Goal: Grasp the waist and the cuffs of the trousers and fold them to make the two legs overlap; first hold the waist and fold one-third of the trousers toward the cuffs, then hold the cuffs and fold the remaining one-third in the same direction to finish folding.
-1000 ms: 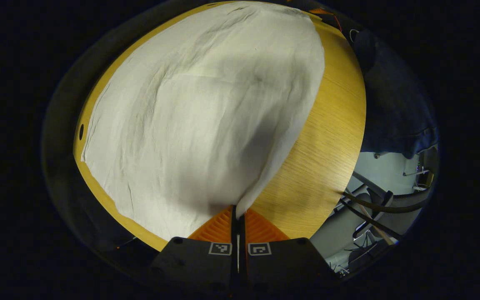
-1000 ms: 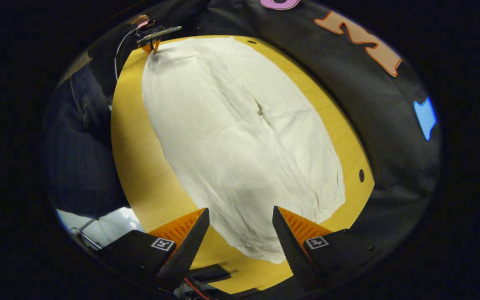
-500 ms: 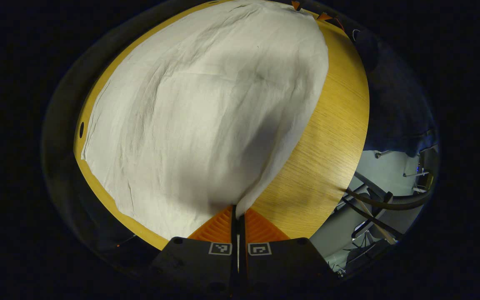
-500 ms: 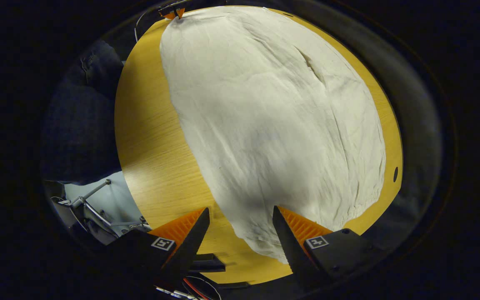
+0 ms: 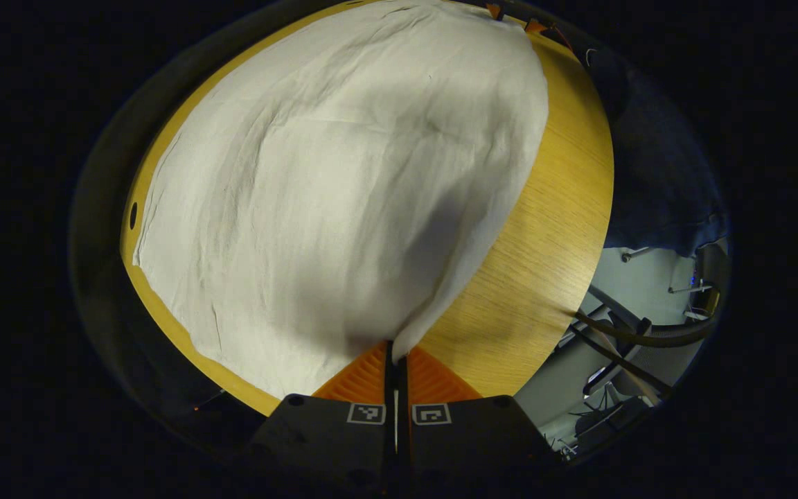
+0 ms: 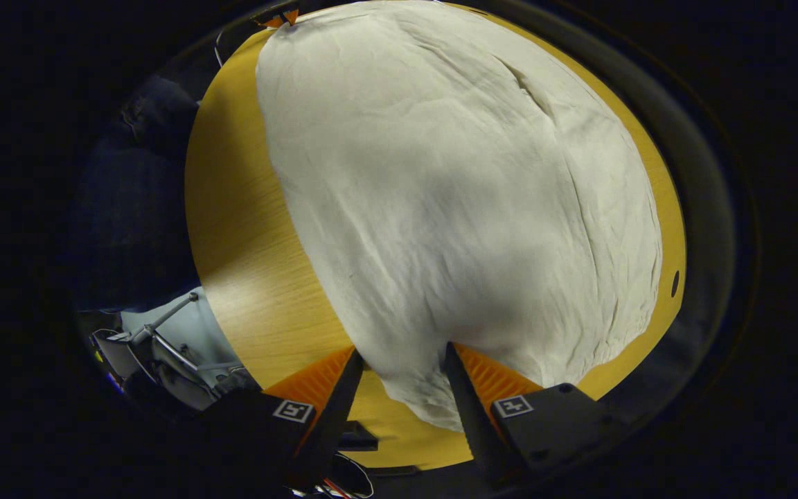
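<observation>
we have the trousers (image 5: 343, 187) spread flat across the table (image 5: 551, 229). our left gripper (image 5: 396, 360) is clenched on one corner near the table's edge; our right gripper (image 6: 399, 367) is released, straddling the far end. if it pinches one layer only, the fold may skew.

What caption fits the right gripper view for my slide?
Right gripper open around the near edge of cream trousers spread on a wooden table.
</observation>
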A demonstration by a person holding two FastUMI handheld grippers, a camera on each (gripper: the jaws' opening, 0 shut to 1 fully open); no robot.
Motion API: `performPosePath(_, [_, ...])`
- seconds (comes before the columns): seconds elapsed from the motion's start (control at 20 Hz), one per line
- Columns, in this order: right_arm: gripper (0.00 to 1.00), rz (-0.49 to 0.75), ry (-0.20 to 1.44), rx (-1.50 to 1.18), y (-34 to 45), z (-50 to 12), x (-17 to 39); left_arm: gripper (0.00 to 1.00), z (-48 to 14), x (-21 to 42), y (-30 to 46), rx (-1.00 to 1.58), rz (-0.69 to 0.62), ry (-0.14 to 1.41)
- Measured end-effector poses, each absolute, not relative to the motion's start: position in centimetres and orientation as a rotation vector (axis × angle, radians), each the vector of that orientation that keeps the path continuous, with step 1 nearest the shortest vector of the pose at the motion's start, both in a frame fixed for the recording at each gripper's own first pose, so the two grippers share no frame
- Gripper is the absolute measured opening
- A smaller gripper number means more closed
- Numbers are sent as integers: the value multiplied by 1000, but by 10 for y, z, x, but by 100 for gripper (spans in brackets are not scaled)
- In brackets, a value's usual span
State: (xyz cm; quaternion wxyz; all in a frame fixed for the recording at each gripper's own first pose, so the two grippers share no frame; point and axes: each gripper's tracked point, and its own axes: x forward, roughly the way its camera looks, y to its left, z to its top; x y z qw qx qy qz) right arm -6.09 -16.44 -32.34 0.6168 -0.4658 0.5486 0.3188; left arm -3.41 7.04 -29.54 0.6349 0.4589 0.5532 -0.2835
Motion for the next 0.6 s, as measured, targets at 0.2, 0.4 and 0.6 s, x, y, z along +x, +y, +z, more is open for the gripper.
performPosePath(0.2, [34, 673, 1240, -1086, -171, -321, -47, 0, -296, -35, 71, 1052, -653, 1273])
performPosePath(0.4, [13, 638, 1230, -1071, -171, -320, -45, 0, -298, -36, 74, 1063, -657, 1265])
performPosePath(0.6, [6, 587, 1256, -988, -172, -318, -46, 0, -300, -38, 73, 1068, -640, 1242])
